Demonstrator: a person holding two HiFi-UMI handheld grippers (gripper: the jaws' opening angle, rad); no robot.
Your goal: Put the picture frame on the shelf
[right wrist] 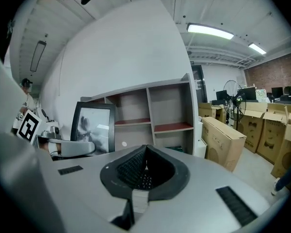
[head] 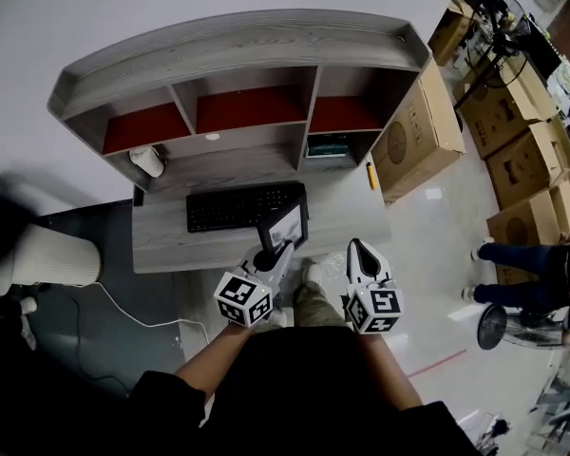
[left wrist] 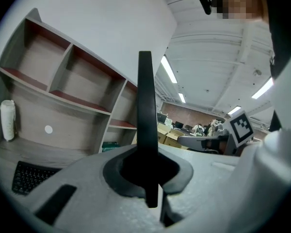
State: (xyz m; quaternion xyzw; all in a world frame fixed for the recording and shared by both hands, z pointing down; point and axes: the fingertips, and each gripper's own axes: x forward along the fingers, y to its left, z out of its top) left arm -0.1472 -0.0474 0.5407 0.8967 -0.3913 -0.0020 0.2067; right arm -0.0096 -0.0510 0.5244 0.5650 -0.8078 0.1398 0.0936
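Left fingers: your left gripper (left wrist: 148, 166) is clamped on the frame (left wrist: 145, 101). Its pale grey pads press the thin black edge, which stands upright between them.
Right fingers: your right gripper (right wrist: 144, 165) has its jaws together. The ribbed black pads meet with nothing between them.
Frame: black and rectangular, with a thin rim and a pale glossy print. You hold it upright by its lower part above the front edge of the desk (head: 171, 240), near the right end of the keyboard (head: 237, 207). It is not yet on the shelf (head: 237, 41).
Shelf: grey wood grain with a curved top and three open bays with red floors. It stands along the desk's back edge.
Desk: flat, in the same grey grain.
Keyboard: black and flat, at mid-desk.
Back left corner: a white cylinder (head: 148, 161) stands under the shelf's left bay.
Floor (head: 427, 226): brown cardboard boxes (head: 418, 131) stand off the desk's right edge.
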